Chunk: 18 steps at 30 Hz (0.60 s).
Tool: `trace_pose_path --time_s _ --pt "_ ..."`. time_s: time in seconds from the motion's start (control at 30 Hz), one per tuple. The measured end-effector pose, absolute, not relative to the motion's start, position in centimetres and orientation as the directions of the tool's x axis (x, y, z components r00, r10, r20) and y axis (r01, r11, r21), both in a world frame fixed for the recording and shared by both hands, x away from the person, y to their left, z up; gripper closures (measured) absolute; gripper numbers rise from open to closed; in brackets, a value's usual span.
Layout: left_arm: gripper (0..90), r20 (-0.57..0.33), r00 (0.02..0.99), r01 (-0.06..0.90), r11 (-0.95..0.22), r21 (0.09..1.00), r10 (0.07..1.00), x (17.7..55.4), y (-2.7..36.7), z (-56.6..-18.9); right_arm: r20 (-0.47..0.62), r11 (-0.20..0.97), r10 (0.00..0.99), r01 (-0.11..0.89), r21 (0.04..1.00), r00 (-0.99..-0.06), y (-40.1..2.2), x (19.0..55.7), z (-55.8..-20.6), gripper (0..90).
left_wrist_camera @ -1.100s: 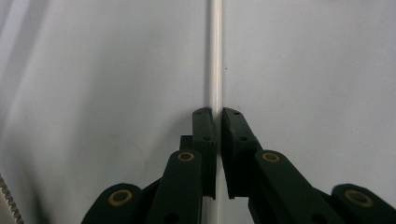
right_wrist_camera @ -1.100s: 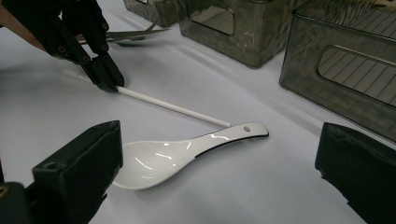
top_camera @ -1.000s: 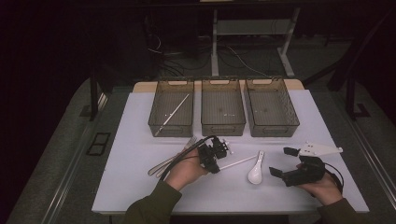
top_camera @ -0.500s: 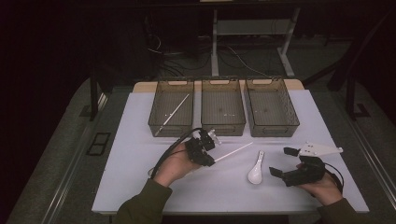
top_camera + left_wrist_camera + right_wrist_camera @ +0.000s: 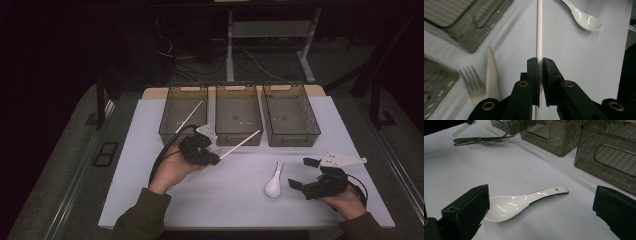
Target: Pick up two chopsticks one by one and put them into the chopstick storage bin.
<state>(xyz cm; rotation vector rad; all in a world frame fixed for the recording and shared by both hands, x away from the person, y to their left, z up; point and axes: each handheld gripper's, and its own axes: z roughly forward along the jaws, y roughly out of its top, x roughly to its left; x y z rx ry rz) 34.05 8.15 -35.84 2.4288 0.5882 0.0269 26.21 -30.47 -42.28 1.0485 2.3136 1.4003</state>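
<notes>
Left claw (image 5: 539,65) clamped on the white chopstick (image 5: 240,144), long end pointing toward the middle bin (image 5: 238,138) just ahead, right claw (image 5: 303,172) spread beside the spoon (image 5: 274,182).

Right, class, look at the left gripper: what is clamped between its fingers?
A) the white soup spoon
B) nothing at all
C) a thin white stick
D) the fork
C: in the left gripper view the left gripper has its fingers closed on a thin white stick, while the white soup spoon and the fork lie on the table.
</notes>
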Motion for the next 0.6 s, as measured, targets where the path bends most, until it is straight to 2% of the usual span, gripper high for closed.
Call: trace_pose_path --time_s 0.6 --pt "83.7 -0.076 0.863 0.401 -0.586 0.704 0.499 35.8 12.8 -31.4 0.161 0.277 0.687 0.459 0.844 -0.709 -30.5 26.2 -42.3 0.6"
